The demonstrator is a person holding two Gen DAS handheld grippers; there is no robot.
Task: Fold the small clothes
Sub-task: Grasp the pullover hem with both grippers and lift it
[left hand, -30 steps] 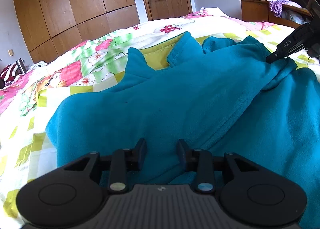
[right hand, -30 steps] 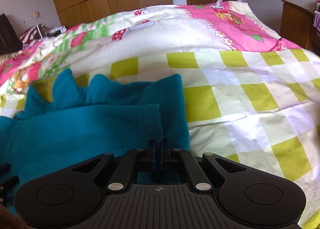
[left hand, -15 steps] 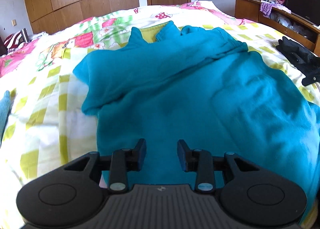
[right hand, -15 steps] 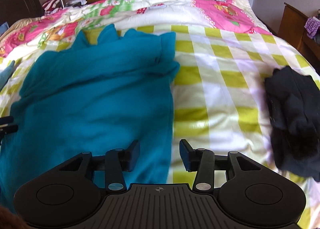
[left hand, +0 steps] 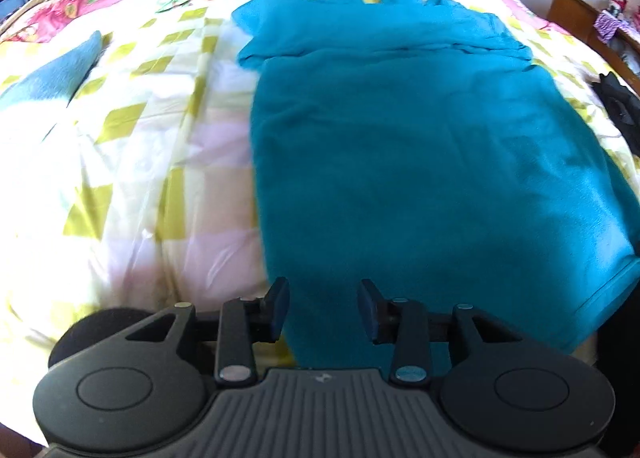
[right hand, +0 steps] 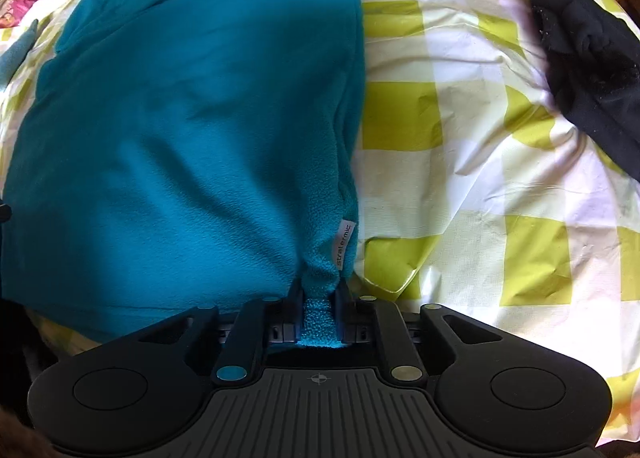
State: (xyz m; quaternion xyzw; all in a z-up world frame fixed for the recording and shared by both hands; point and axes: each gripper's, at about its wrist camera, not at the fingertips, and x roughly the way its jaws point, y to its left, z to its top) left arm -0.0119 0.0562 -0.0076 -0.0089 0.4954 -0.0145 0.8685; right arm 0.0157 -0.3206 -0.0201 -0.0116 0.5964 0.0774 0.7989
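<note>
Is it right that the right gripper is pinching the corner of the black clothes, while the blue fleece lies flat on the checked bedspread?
Not quite. The right gripper is closing on the near corner of the blue fleece, not the black clothes, which lie untouched off to the right on the checked bedspread. The right wrist view shows the blue fabric bunched between its jaws. The rest is right.

Teal fleece point(left hand: 420, 146): one, spread on the bed point(left hand: 132, 162).
Light-blue cloth point(left hand: 60, 74): one, at the left edge.
Black garment point(right hand: 588, 58): one, bunched at the right.
Checked quilt point(right hand: 480, 162): one.
Grippers: two, left gripper point(left hand: 323, 308) and right gripper point(right hand: 319, 308), two fingers point(left hand: 278, 308) each.
Label point(right hand: 344, 244) on the fleece hem: one.
</note>
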